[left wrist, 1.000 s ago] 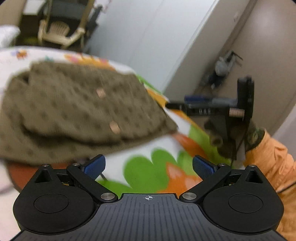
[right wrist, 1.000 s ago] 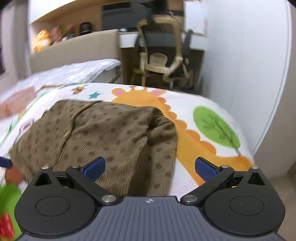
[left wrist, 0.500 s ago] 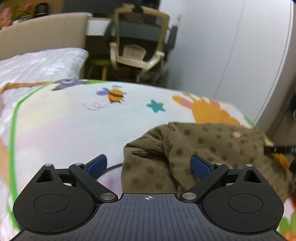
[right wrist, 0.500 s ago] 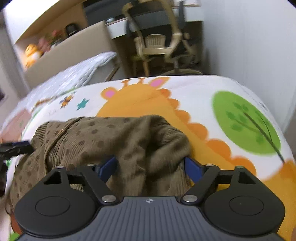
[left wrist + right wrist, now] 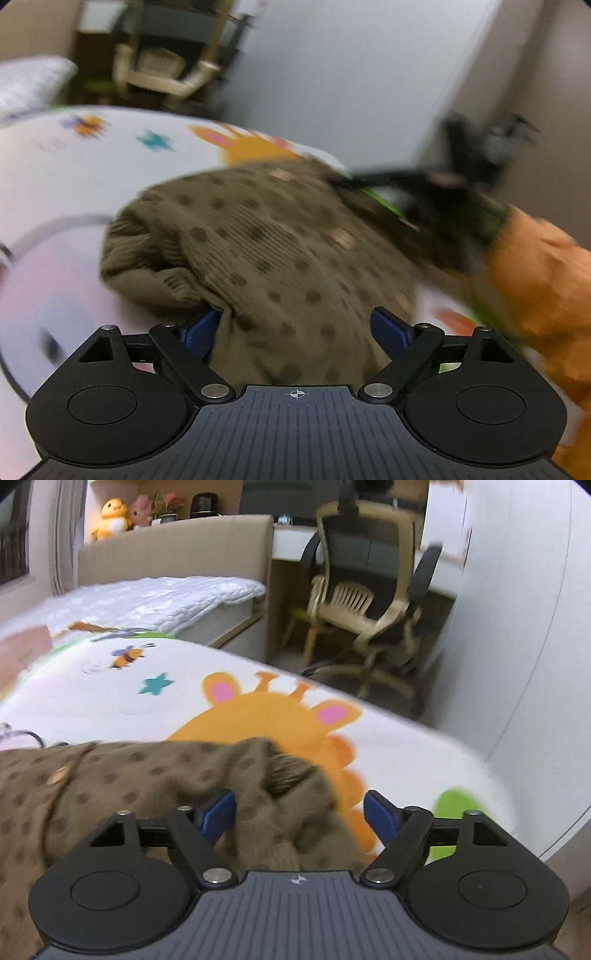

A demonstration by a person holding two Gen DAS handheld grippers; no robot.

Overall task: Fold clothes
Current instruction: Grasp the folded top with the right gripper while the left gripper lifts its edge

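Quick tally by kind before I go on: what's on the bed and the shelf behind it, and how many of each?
Olive dotted garment: 1
Cartoon-print sheet: 1
White quilted blanket: 1
Plush toys on the headboard shelf, one yellow and one pink: 2
Total: 5

Indoor bedroom, evenly lit. Cartoon-printed bedspread [image 5: 110, 698] in the foreground, quilted white cover [image 5: 166, 598] behind it, against a beige padded headboard [image 5: 177, 550] with plush toys [image 5: 110, 518] and a potted plant [image 5: 168, 507] on the ledge above. Beige-framed office chair [image 5: 369, 590] at a white desk [image 5: 291, 544], beside tall white wardrobe panels [image 5: 517, 590].
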